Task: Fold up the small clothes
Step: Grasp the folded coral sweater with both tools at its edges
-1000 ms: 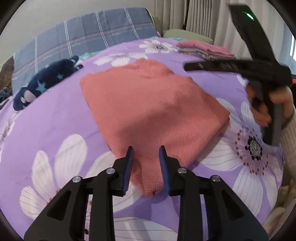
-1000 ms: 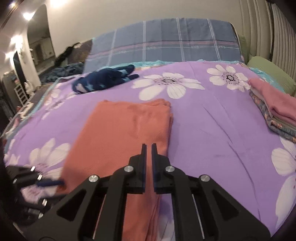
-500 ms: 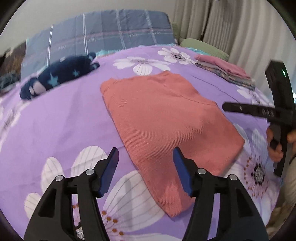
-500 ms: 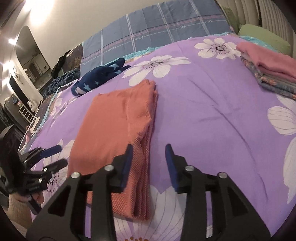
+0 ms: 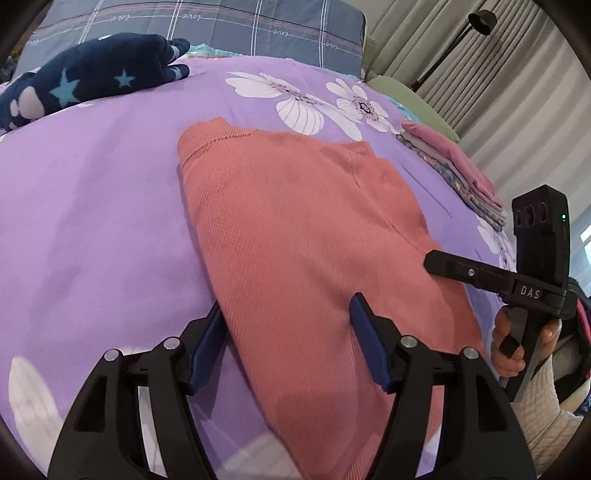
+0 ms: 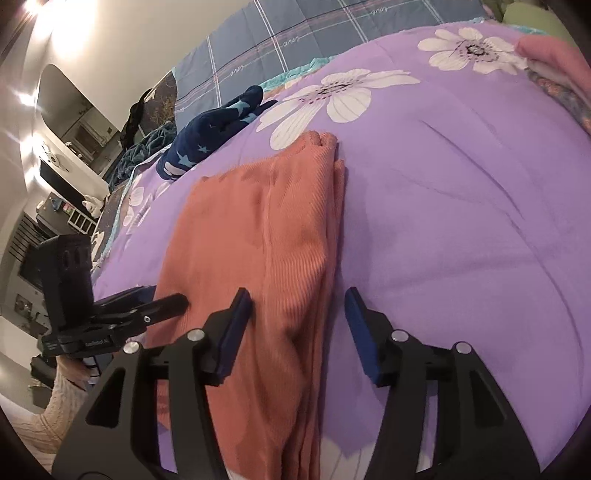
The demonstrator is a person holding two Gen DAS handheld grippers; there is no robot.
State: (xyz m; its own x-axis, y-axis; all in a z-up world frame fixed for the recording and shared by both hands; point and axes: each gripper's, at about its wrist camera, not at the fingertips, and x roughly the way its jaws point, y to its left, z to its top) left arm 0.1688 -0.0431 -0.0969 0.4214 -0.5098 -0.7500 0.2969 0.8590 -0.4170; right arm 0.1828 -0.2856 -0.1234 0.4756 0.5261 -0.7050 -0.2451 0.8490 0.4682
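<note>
A salmon-pink knitted garment (image 5: 303, 236) lies folded flat on the purple flowered bedspread (image 5: 92, 206). My left gripper (image 5: 288, 343) is open, its jaws straddling the garment's near left edge, low over the cloth. My right gripper (image 6: 295, 332) is open over the garment's (image 6: 258, 236) near right edge, where the folded layers stack. Each gripper shows in the other's view: the right one (image 5: 480, 273) at the garment's right side, the left one (image 6: 147, 306) at its left side. Neither holds anything.
A navy star-print garment (image 5: 92, 77) lies at the far left of the bed. A stack of folded clothes (image 5: 454, 173) sits at the far right. A blue plaid pillow (image 5: 221, 26) lies behind. Curtains and a floor lamp (image 5: 476, 22) stand beyond the bed.
Both grippers opened, letting go of the garment, and have come down closer to its near end. The garment now lies flat.
</note>
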